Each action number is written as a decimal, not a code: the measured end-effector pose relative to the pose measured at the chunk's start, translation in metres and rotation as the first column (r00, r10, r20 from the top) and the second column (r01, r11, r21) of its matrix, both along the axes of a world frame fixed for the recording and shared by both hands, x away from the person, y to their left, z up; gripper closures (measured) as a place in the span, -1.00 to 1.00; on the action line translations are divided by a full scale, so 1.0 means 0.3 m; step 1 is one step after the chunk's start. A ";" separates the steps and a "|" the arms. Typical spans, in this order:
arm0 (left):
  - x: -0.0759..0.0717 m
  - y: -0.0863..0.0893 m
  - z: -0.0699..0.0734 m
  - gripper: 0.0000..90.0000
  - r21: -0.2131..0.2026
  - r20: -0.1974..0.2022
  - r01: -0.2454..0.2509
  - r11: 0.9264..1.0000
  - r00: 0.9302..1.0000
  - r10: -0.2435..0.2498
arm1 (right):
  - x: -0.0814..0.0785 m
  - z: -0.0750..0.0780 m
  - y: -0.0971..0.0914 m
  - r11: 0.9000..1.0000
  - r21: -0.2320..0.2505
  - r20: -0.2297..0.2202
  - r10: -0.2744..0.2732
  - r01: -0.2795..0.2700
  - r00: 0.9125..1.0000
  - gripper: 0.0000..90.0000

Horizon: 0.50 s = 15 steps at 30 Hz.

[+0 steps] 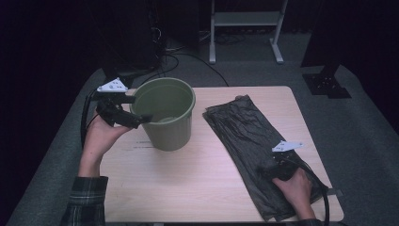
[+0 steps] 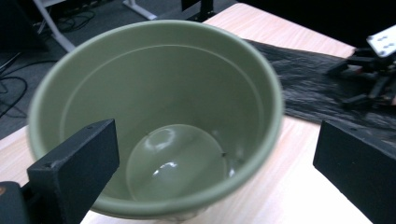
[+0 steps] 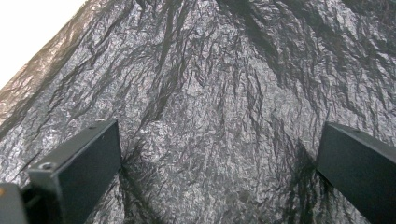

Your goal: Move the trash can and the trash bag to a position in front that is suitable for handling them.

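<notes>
Left gripper (image 2: 215, 154): jaws spread, green bucket (image 2: 159, 116) rim between them.
Right gripper (image 3: 219, 163): jaws spread, crinkled black bag (image 3: 210, 93) flat between them.

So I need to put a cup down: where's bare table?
Bare wood lies in front of the bucket, between it and the bag, down to the near edge. The right side is crowded by the bag and right gripper.

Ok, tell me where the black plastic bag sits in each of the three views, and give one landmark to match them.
High view: black plastic bag lies flat on the table's right half, under the right gripper.
Left gripper view: upper right, beyond the green bucket.
Right gripper view: spread across the picture, between open jaws.
Shared landmark: the light wooden table.
</notes>
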<state>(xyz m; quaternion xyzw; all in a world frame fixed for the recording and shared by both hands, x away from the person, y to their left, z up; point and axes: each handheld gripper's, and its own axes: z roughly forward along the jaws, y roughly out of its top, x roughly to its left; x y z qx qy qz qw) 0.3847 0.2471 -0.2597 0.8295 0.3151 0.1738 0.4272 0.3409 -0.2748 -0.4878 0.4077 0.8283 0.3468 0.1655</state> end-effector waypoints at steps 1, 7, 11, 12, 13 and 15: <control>0.012 0.006 -0.002 -1.00 0.000 0.000 -0.008 1.000 1.000 0.008 | 0.000 0.000 0.000 1.000 0.000 0.000 0.000 0.000 1.000 -1.00; 0.078 0.046 -0.023 -1.00 0.010 -0.003 -0.044 0.999 0.999 0.044 | 0.000 0.000 0.000 1.000 0.000 0.000 0.002 -0.002 1.000 -1.00; 0.104 0.060 -0.038 -1.00 0.012 -0.012 -0.055 0.998 0.998 0.056 | 0.001 0.000 0.000 1.000 -0.001 0.000 0.002 -0.002 1.000 -1.00; 0.112 0.063 -0.044 -1.00 0.019 -0.016 -0.060 0.998 0.998 0.060 | 0.000 0.000 0.000 1.000 0.000 0.000 0.001 -0.001 1.000 -1.00; 0.119 0.066 -0.051 -1.00 0.022 -0.021 -0.067 0.998 0.998 0.067 | 0.000 0.000 0.000 1.000 0.000 0.000 0.001 -0.001 1.000 -1.00; 0.136 0.074 -0.067 -1.00 0.026 -0.039 -0.076 0.997 0.996 0.077 | 0.000 0.000 0.000 1.000 0.000 0.000 0.002 -0.002 1.000 -1.00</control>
